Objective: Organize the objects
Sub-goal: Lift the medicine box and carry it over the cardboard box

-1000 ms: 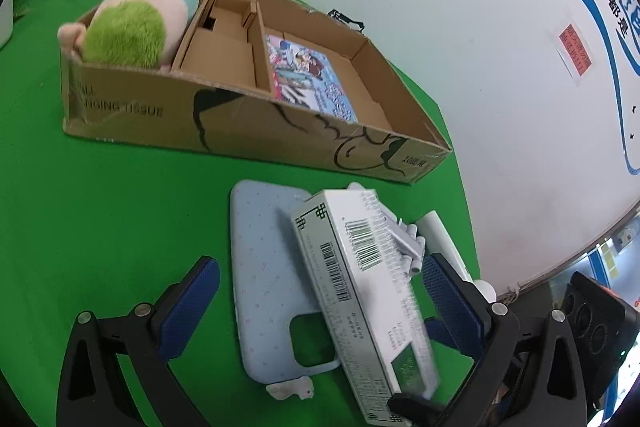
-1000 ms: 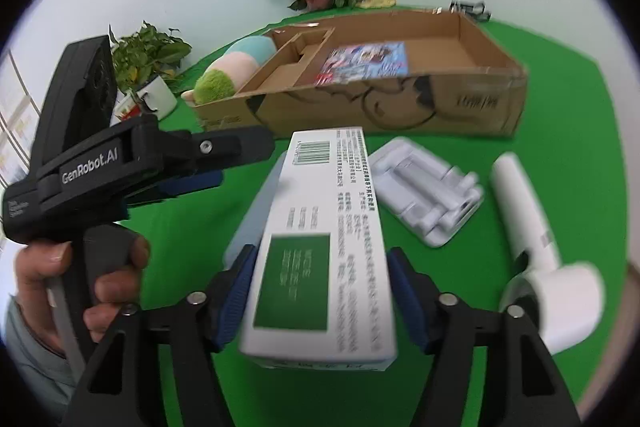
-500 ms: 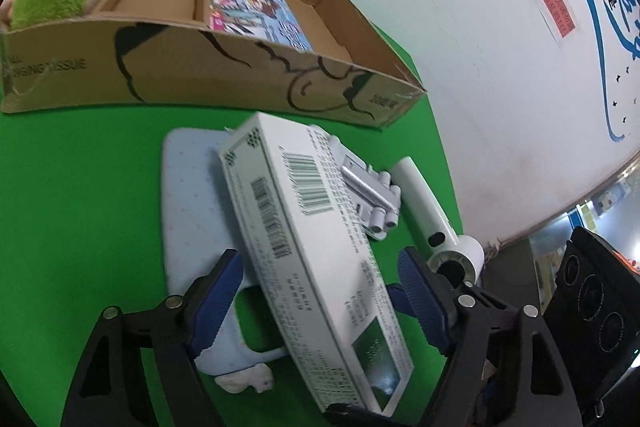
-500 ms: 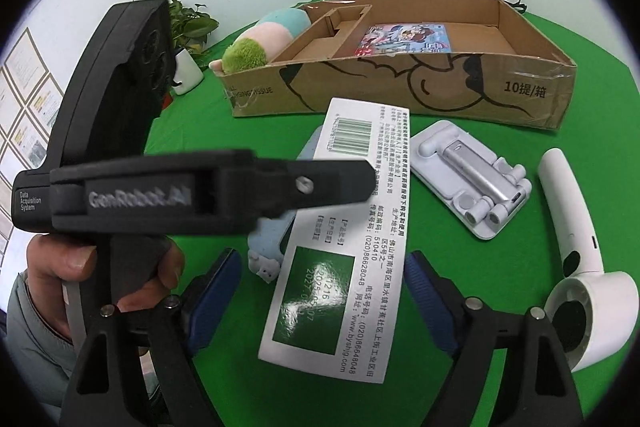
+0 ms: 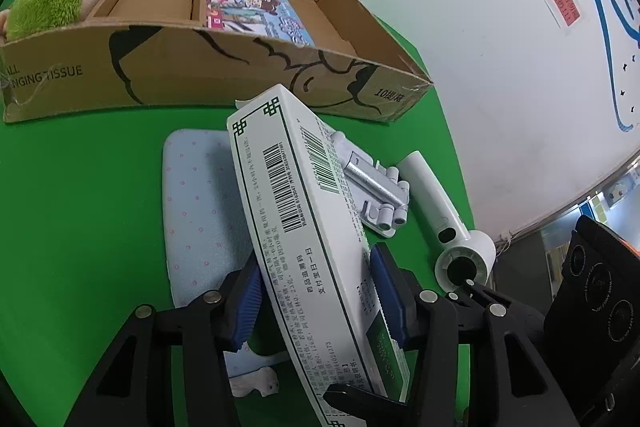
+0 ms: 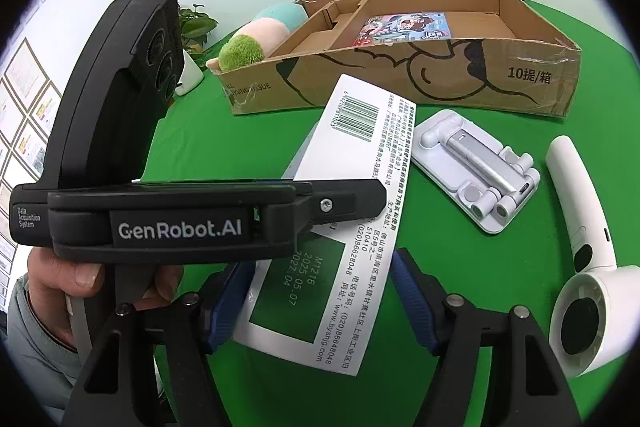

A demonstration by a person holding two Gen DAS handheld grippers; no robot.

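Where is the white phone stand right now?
In the right wrist view, the phone stand lies flat on the green table, right of centre, between the white carton and the handheld fan.

Both grippers are showing black plastic frames, silver screws and ribbed blue pads. The left gripper [image 6: 168, 211] is bearing white "GenRobot.AI" lettering and a three-lens camera block; the hand [image 6: 100, 279] is wearing a grey sleeve [image 6: 36, 339].

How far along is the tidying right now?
Done: a picture book lies in the cardboard box. In hand: the white carton sits between both grippers, the left gripper closing on it. Left on the table: blue mat, phone stand, white fan.
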